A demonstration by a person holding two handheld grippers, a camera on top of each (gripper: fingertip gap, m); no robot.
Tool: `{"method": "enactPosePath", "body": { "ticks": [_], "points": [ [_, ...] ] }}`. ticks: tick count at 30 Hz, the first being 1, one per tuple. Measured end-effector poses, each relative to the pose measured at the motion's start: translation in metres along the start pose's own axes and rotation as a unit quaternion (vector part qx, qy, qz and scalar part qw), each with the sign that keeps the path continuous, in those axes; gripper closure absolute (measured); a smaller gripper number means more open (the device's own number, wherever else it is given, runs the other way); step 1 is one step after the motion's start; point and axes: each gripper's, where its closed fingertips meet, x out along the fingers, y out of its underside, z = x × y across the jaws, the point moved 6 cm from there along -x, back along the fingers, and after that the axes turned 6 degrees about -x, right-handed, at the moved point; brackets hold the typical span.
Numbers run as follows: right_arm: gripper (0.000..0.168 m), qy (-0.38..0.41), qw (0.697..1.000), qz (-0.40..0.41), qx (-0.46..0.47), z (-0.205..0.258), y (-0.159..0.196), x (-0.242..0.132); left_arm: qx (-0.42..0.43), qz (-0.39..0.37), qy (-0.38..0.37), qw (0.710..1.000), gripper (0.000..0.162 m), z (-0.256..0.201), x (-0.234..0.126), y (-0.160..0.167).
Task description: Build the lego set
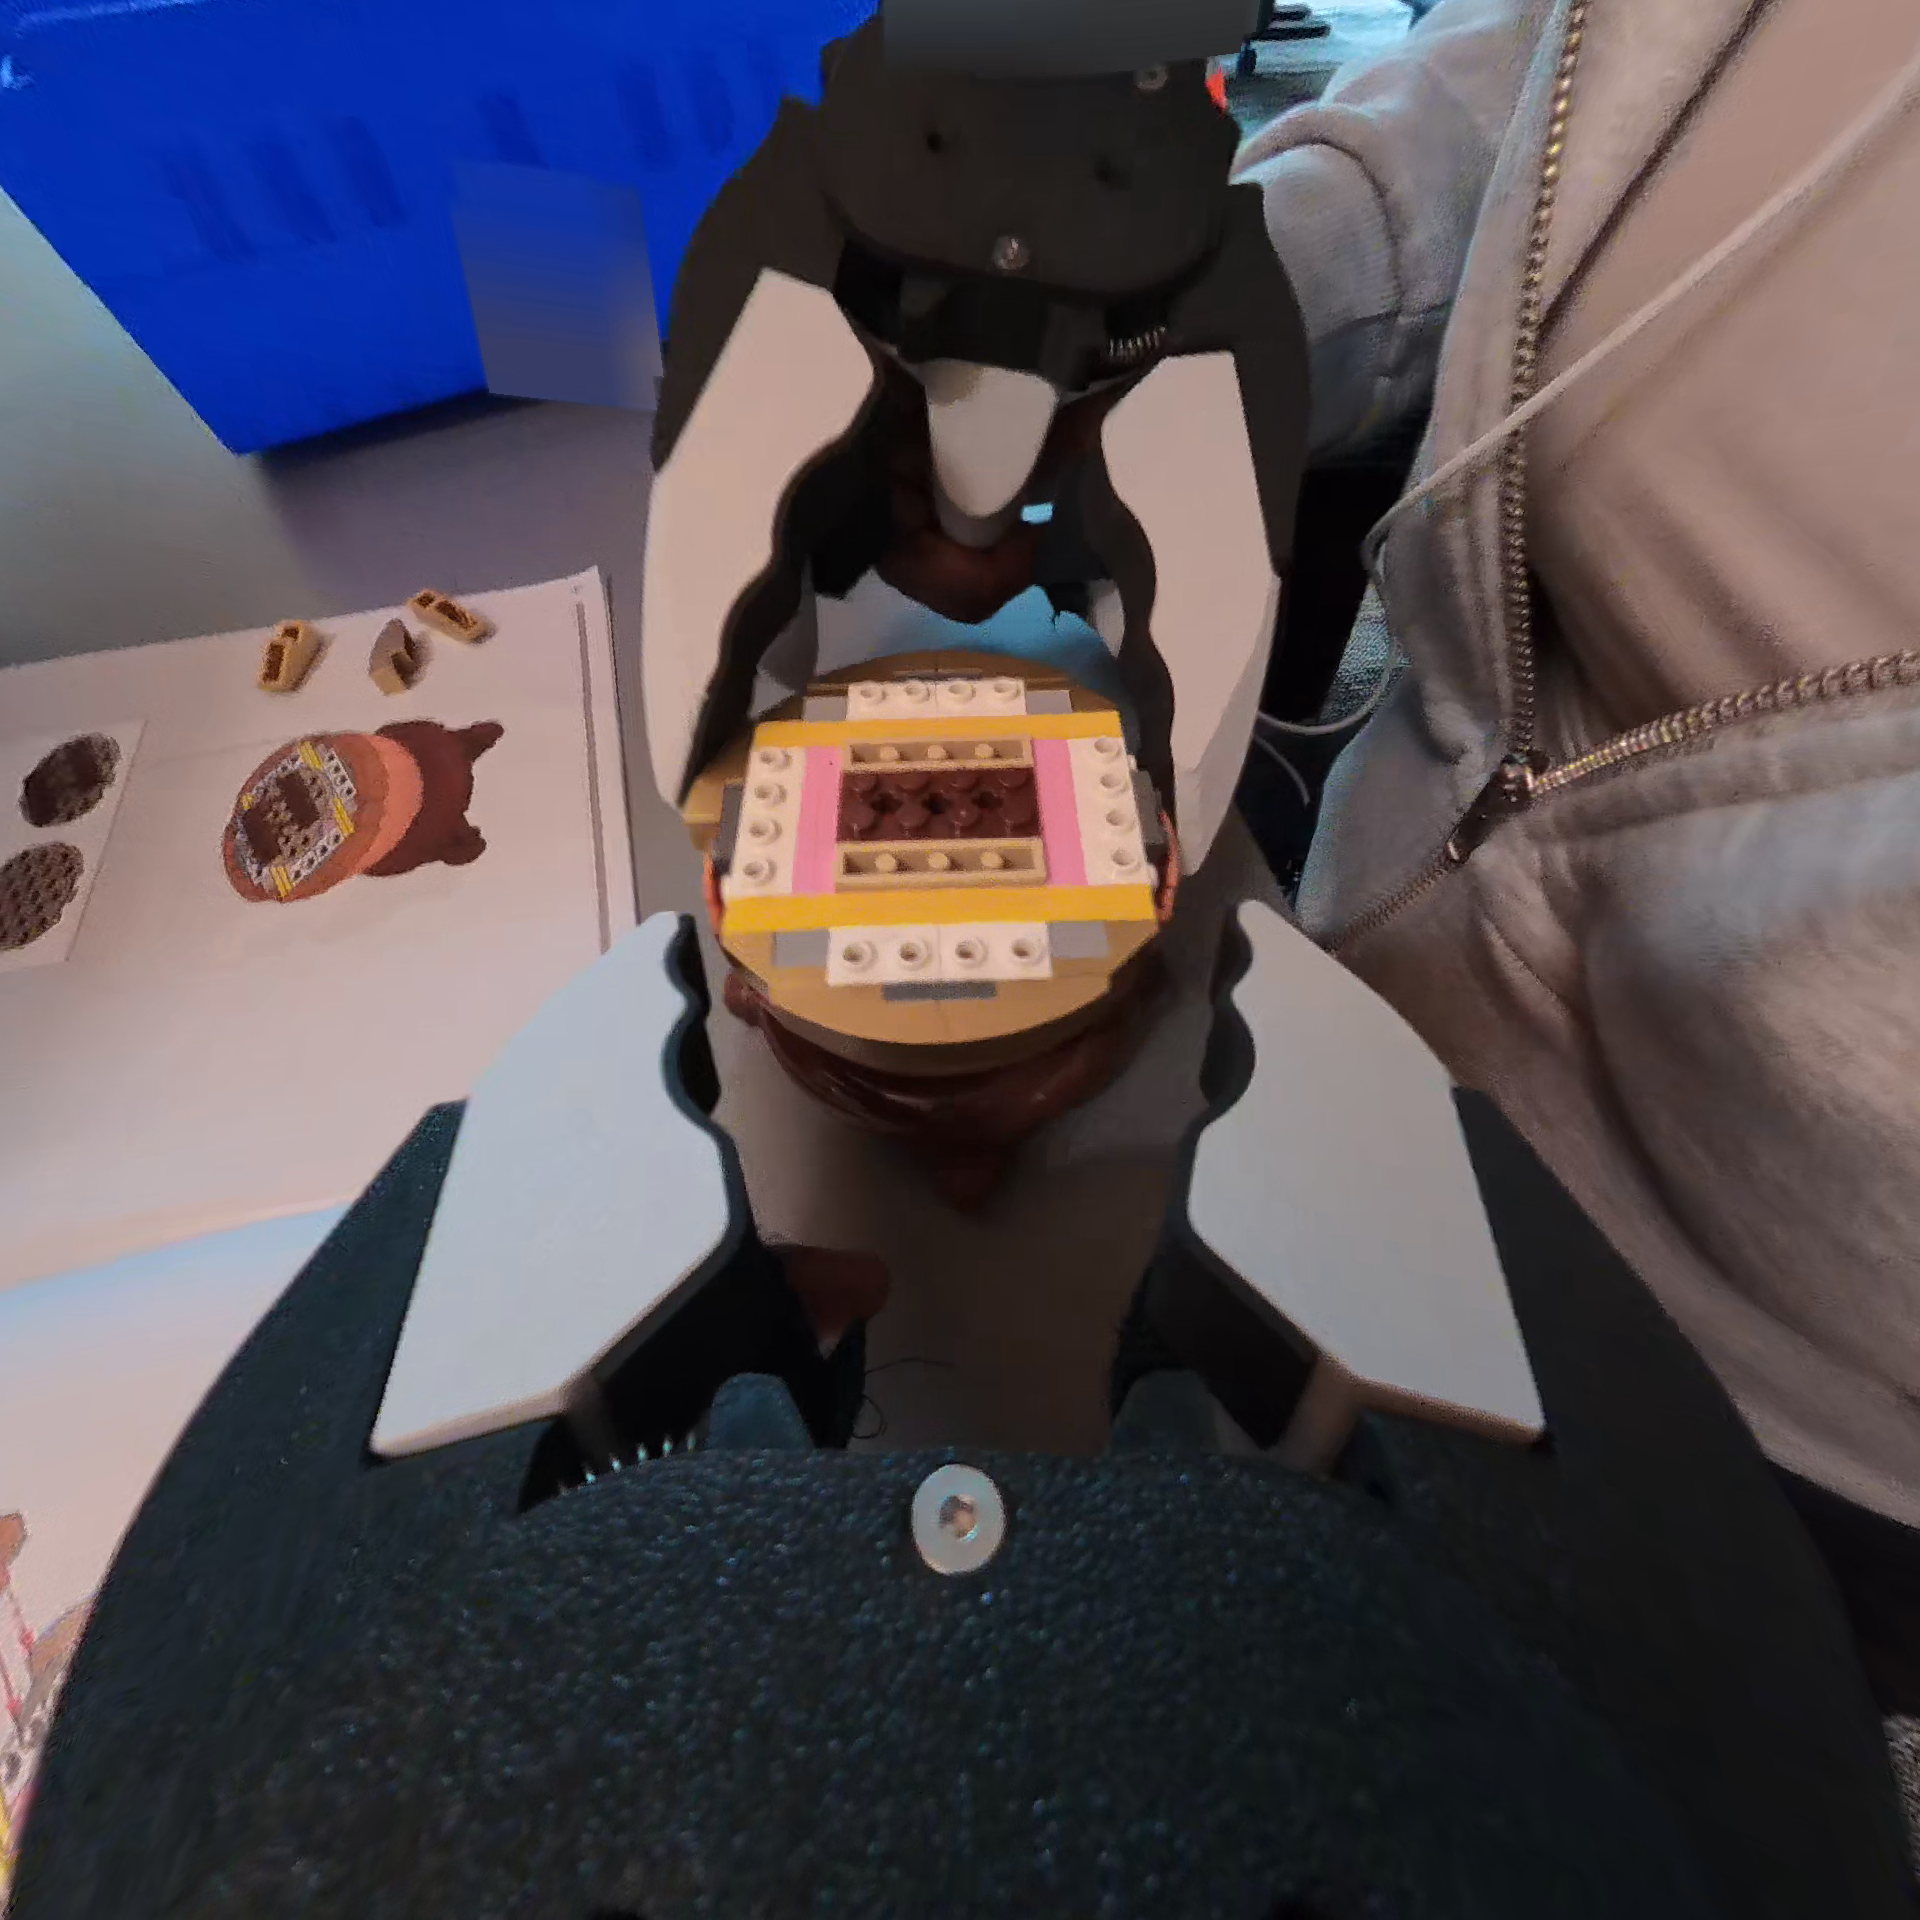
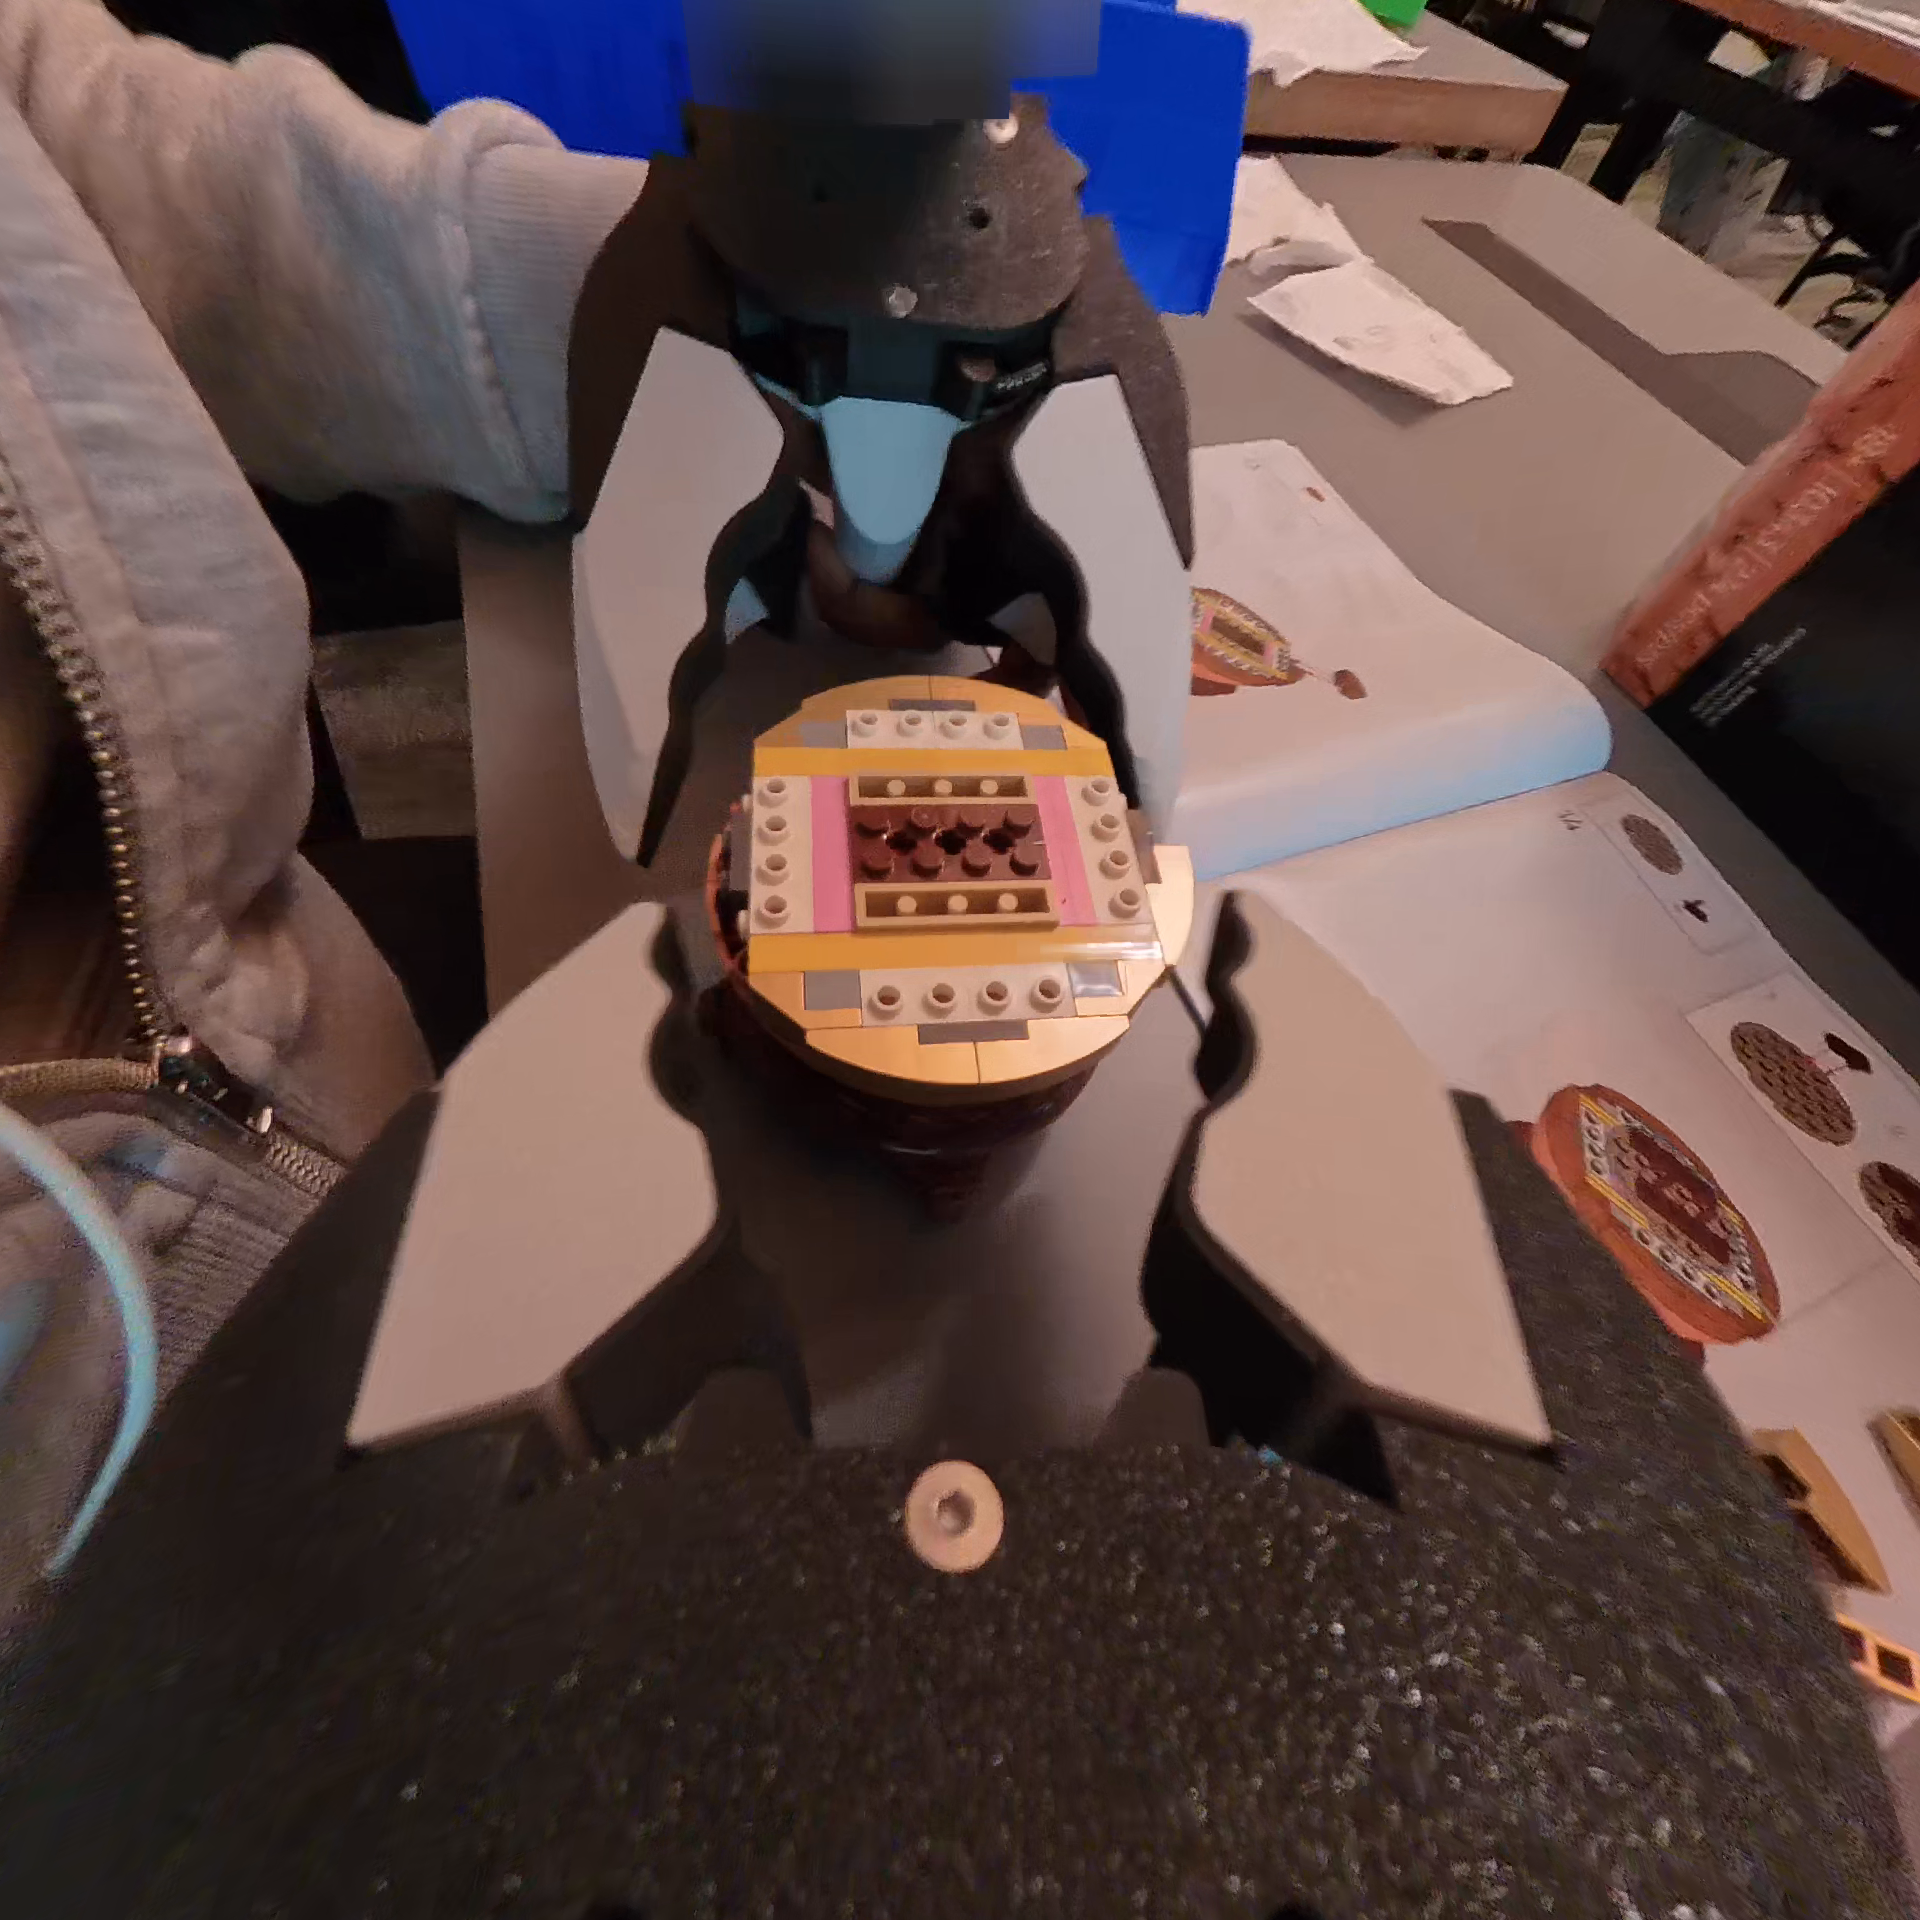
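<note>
- Both tools meet nose to nose over the round Lego build (image 1: 940,862), which sits between the two sets of tips, studded face up.
- That face is a smooth tan disc carrying white studded plates, glossy yellow and pink strips, and a dark brown studded square in the middle; a ribbed dark brown body hangs below.
- Left gripper (image 1: 951,997): grainy black body, flat grey fingers (image 1: 582,1174) spread wide; whether they touch the disc's near rim, I cannot tell.
- Right gripper (image 2: 940,1023): same speckled build, jaws splayed either side of the near edge; contact unclear.
- The instruction booklet (image 1: 312,935) lies open on the left, matte paper.
- Three small tan wedge pieces (image 1: 374,644) rest at its far edge.
- A grey zip hoodie (image 1: 1662,727) fills the right.
- A blue bin (image 1: 312,208) stands far left.
</note>
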Motion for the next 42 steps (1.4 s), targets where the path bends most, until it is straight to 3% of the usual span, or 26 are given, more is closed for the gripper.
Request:
{"method": "enactPosePath", "body": {
  "ticks": [1,5,7,9,10,14,17,21,25,28,34,38,42],
  "points": [
    [0.061,0.007,1.0,-0.01,0.01,-0.003,-0.001,-0.004,-0.001,0.001,-0.004,1.0,0.069,0.0,-0.001,0.001],
    [0.058,-0.003,0.995,-0.085,0.061,-0.023,-0.01,-0.038,-0.012,-0.043,-0.033,0.998,0.07,-0.002,-0.017,-0.004],
    [0.081,0.047,0.992,-0.075,0.088,-0.05,-0.002,-0.059,-0.018,-0.073,-0.061,0.995,0.075,0.0,-0.027,-0.005],
    [0.126,0.12,0.984,-0.02,0.133,-0.084,0.02,-0.078,-0.013,-0.102,-0.116,0.988,0.08,0.007,-0.035,-0.007],
    [0.135,0.134,0.98,0.004,0.146,-0.097,0.031,-0.084,-0.011,-0.119,-0.145,0.982,0.084,0.011,-0.04,-0.008],
    [0.135,0.109,0.977,0.138,0.118,-0.128,0.059,-0.08,-0.021,-0.161,-0.169,0.972,0.093,0.013,-0.051,-0.015],
    [0.145,0.082,0.97,0.219,0.072,-0.14,0.072,-0.066,-0.029,-0.16,-0.176,0.971,0.095,0.015,-0.054,-0.016],
    [0.145,0.035,0.959,0.273,0.065,-0.146,0.086,-0.049,-0.04,-0.151,-0.196,0.968,0.099,0.021,-0.053,-0.013],
    [0.16,0.034,0.961,0.273,0.032,-0.15,0.083,-0.047,-0.065,-0.155,-0.201,0.965,0.107,0.025,-0.053,-0.013],
    [0.16,0.054,0.97,0.235,-0.026,-0.149,0.064,-0.048,-0.109,-0.183,-0.213,0.954,0.117,0.033,-0.057,-0.017],
    [0.16,0.072,0.976,0.112,-0.173,-0.13,-0.009,-0.035,-0.238,-0.229,-0.19,0.925,0.125,0.058,-0.068,-0.024],
    [0.16,0.082,0.949,0.073,-0.295,-0.11,-0.047,-0.024,-0.306,-0.219,-0.161,0.912,0.13,0.068,-0.063,-0.029],
    [0.161,0.082,0.92,0.068,-0.377,-0.094,-0.06,-0.015,-0.335,-0.206,-0.126,0.911,0.135,0.069,-0.051,-0.036]
  ]
}}
